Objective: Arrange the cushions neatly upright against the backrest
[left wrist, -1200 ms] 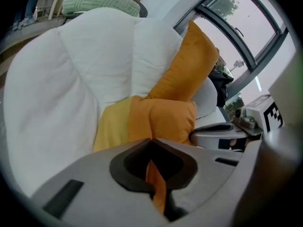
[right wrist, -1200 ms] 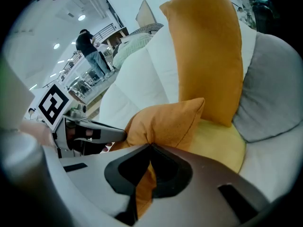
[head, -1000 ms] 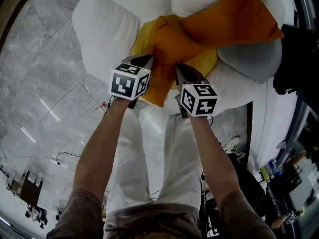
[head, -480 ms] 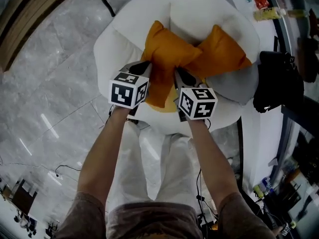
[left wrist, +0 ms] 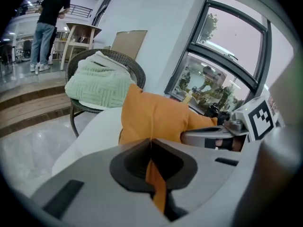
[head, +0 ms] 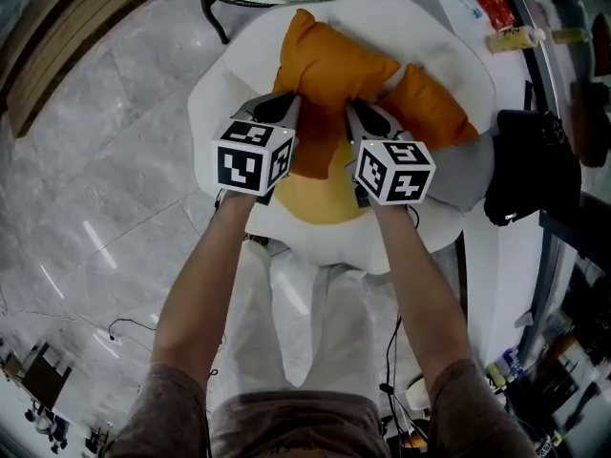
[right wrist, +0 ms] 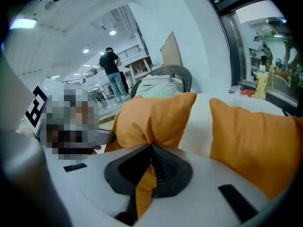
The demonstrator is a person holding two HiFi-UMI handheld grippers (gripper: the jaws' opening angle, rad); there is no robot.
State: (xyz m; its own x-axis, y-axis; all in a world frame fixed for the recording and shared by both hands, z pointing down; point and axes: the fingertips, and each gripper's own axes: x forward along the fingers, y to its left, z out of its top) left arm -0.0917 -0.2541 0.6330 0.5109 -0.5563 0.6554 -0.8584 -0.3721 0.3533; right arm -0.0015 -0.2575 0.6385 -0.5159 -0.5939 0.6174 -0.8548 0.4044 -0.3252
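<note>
We had left claw (head: 286, 105) and right claw (head: 355, 113) both pinched shut on the near edge of the cushion (head: 334, 65) over the chair (head: 212, 103), and reckoned it best to keep grips level and stand it against the backrest (head: 430, 27) beside the second cushion (head: 431, 108).

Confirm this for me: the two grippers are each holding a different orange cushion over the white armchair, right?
Not quite. The left gripper and the right gripper are both shut on the same orange cushion over the white armchair, as the head view shows. The second orange cushion sits on the chair beside it, in neither gripper.
</note>
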